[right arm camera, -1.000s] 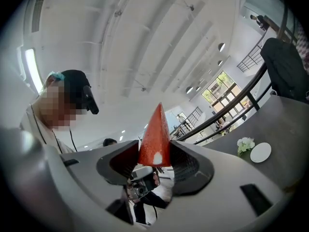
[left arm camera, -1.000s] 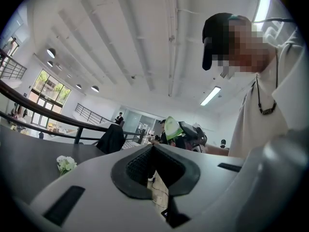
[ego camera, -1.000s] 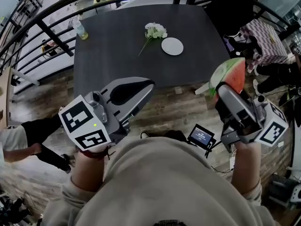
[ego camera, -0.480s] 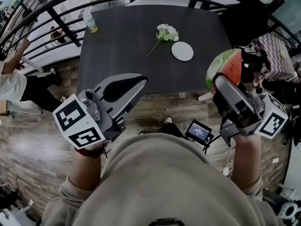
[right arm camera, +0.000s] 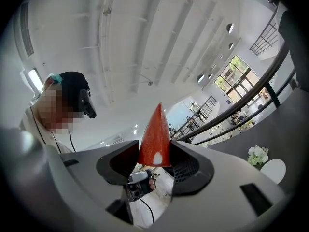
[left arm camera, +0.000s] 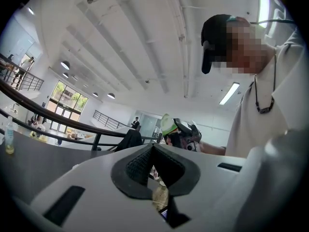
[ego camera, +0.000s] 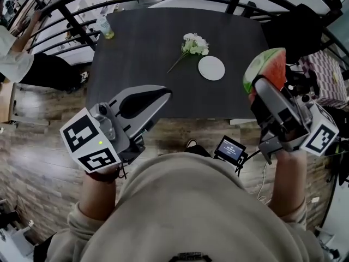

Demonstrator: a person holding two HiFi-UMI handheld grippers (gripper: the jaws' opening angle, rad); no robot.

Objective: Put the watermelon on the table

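A watermelon slice [ego camera: 265,69], red flesh with a green rind, is held in my right gripper [ego camera: 260,85] beyond the right end of the dark table [ego camera: 142,53]. In the right gripper view its red tip [right arm camera: 155,138] rises between the two pads, and the gripper [right arm camera: 154,164] is shut on it. My left gripper [ego camera: 159,96] hangs over the table's near edge, shut with nothing in it; in the left gripper view its pads meet at the tip [left arm camera: 151,150]. The watermelon [left arm camera: 166,124] also shows there, far off, in the other gripper.
On the table lie a white flower sprig [ego camera: 191,45] and a small white plate [ego camera: 211,68], with a bottle [ego camera: 105,26] at its far left corner. Black railings [ego camera: 71,15] run behind. A person [ego camera: 30,59] stands at left. A small screen [ego camera: 229,149] sits at my waist.
The view has shifted, with the table now more centred and nearer. My right gripper with the watermelon has stayed up beside the table's right end. The left gripper keeps its pose. The bystander moved at left.
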